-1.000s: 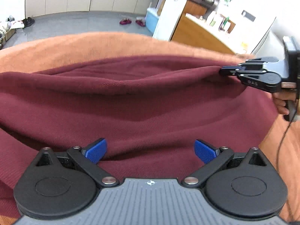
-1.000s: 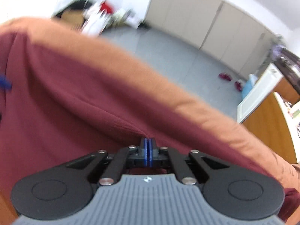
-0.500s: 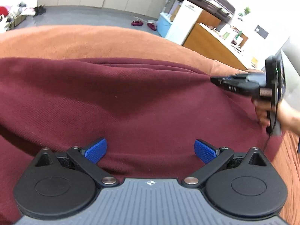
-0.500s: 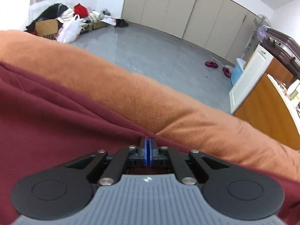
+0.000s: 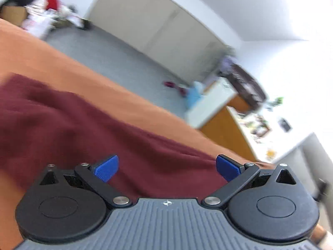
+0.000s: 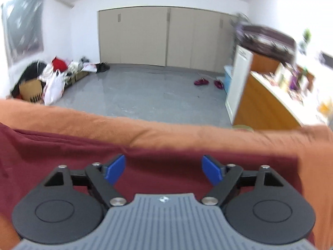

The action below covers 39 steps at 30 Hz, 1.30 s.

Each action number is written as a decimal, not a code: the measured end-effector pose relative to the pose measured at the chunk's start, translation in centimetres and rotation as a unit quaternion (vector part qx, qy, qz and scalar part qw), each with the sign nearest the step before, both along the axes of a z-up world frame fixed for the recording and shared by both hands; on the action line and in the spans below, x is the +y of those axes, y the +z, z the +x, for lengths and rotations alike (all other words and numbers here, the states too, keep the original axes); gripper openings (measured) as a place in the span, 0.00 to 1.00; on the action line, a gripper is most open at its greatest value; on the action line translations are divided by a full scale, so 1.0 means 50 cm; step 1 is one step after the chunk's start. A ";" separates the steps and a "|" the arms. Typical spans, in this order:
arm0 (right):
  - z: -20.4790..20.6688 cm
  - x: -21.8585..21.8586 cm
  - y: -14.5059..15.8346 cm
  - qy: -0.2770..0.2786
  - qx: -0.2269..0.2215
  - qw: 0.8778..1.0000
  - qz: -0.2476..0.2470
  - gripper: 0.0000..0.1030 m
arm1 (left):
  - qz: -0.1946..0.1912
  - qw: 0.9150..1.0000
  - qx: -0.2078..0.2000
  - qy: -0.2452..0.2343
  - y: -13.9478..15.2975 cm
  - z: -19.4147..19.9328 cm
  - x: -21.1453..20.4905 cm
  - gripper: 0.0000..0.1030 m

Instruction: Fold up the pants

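The dark red pants [image 5: 87, 125] lie spread on an orange blanket [image 5: 41, 54]. In the left wrist view my left gripper [image 5: 166, 167] is open and empty above the pants, tilted to one side. In the right wrist view the pants [image 6: 62, 156] lie flat with their far edge near the blanket's far edge [image 6: 166, 129]. My right gripper [image 6: 164, 168] is open and empty just above the cloth. Both views are blurred.
Beyond the blanket is grey floor [image 6: 145, 91] with a pile of bags and clothes [image 6: 50, 77] at the left. A wooden counter [image 6: 266, 104] and a white cabinet [image 6: 239, 79] stand at the right. Closet doors [image 6: 166, 37] line the far wall.
My right gripper has opened and let go of the pants edge. My left gripper has stayed open and has swung and tilted, so the right gripper is out of its view.
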State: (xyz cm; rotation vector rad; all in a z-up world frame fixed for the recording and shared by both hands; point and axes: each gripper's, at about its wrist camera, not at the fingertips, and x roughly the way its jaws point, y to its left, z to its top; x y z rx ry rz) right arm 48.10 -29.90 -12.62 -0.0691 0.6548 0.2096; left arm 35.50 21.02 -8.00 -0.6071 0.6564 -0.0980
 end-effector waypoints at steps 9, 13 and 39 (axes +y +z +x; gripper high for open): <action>-0.249 -0.298 -0.064 -0.231 0.076 0.940 0.240 0.81 | -0.173 0.960 0.098 0.195 -0.154 -0.112 0.192 1.00; -0.284 -0.356 -0.154 -0.289 0.105 0.893 0.328 0.80 | -0.229 0.943 0.081 0.226 -0.208 -0.111 0.201 1.00; -0.068 -0.432 -0.337 -0.367 0.067 0.782 0.499 0.07 | -0.064 0.957 0.060 0.277 -0.212 0.034 0.063 0.50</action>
